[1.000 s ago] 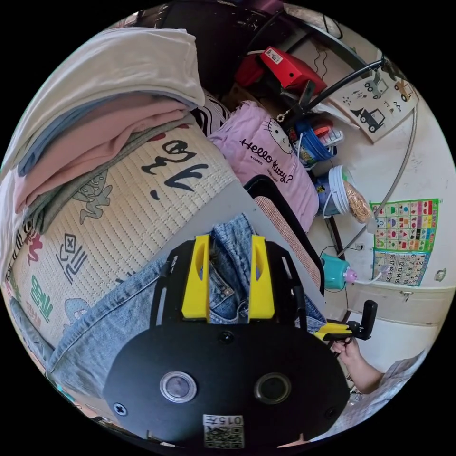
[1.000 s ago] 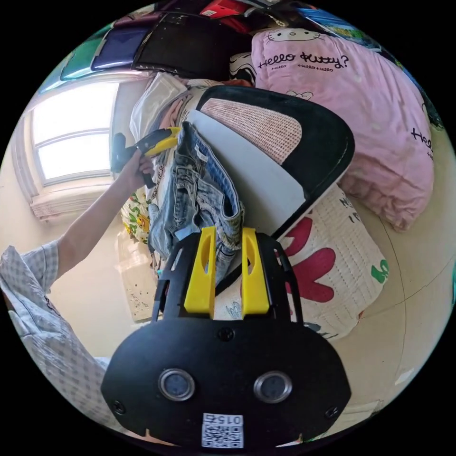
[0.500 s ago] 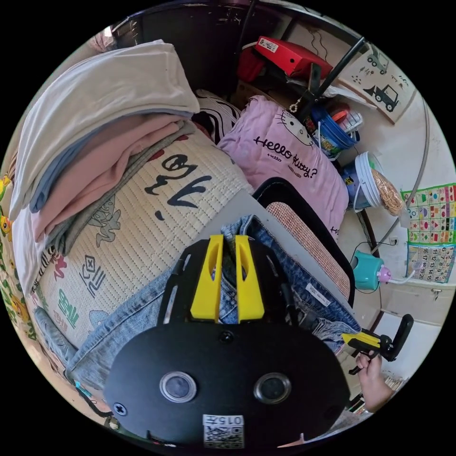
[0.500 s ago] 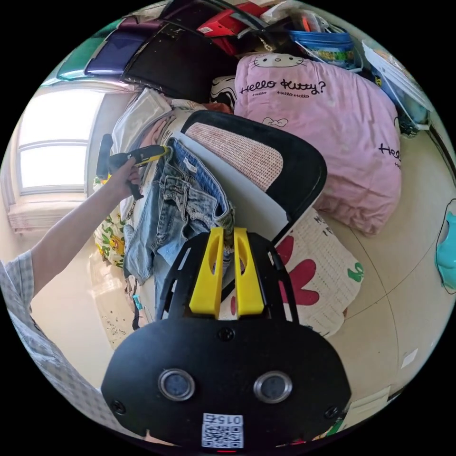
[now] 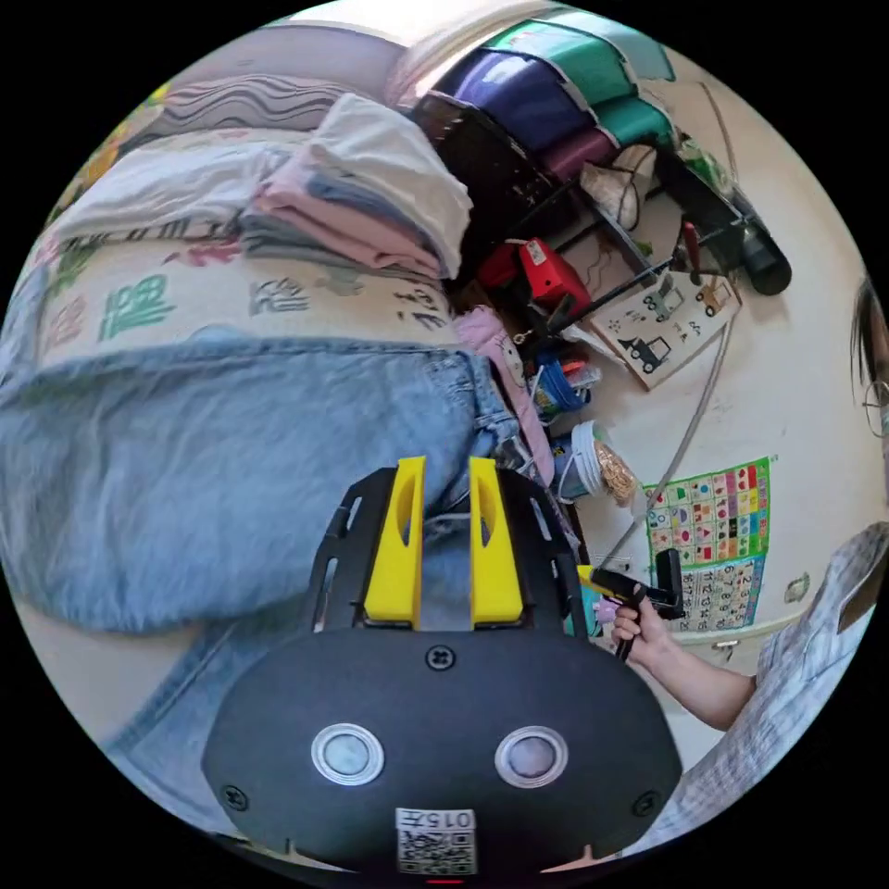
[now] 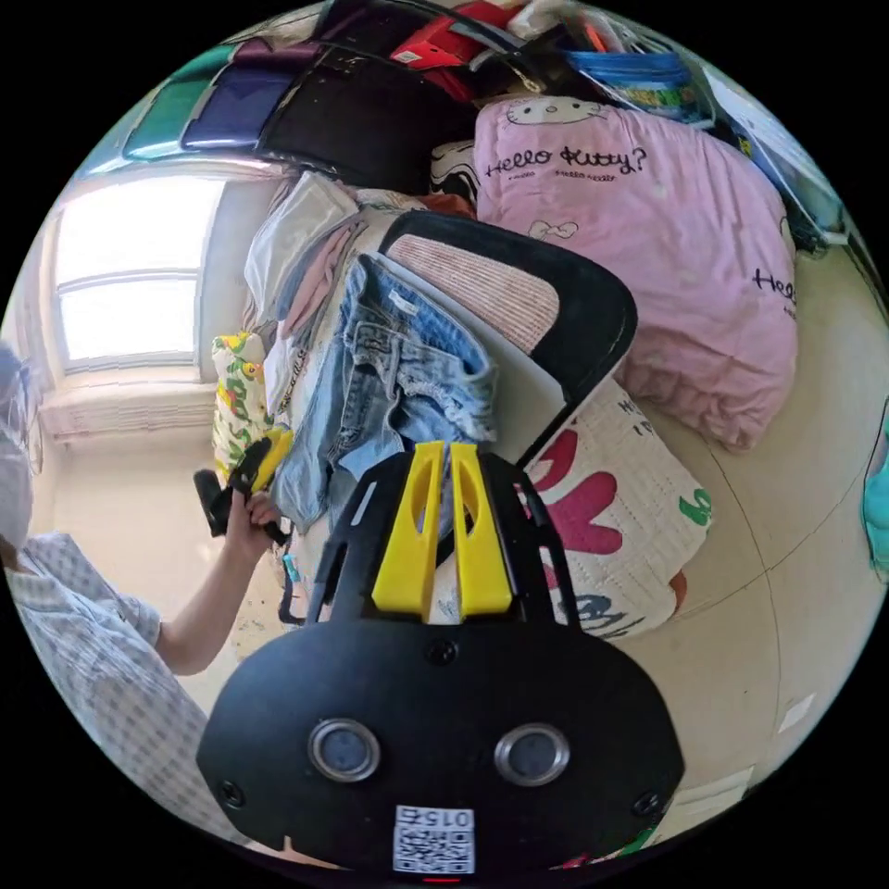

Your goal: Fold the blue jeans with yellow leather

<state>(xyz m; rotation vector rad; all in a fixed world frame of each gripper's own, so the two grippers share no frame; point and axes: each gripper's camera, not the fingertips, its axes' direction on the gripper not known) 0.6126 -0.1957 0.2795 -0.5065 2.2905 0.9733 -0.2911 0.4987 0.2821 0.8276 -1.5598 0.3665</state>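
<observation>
Denim, the pale blue jeans [image 5: 231, 472] are lying across a printed quilt [image 5: 231, 296], draping over a grey board [image 6: 519, 389] propped on a black chair [image 6: 593, 315]. Smaller, the left hand-held gripper [image 5: 444, 482] is pinching a fold of jeans between nearly closed jaws, while the right hand-held gripper [image 6: 443, 468] is doing likewise at their frayed edge.

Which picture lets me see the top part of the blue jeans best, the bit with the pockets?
The right gripper view: the light blue denim jeans lie there with waistband, pocket and frayed edges facing the camera, on the grey board. The left gripper view shows plain, blurred denim spread wide, with only a bit of the waist edge.
</observation>
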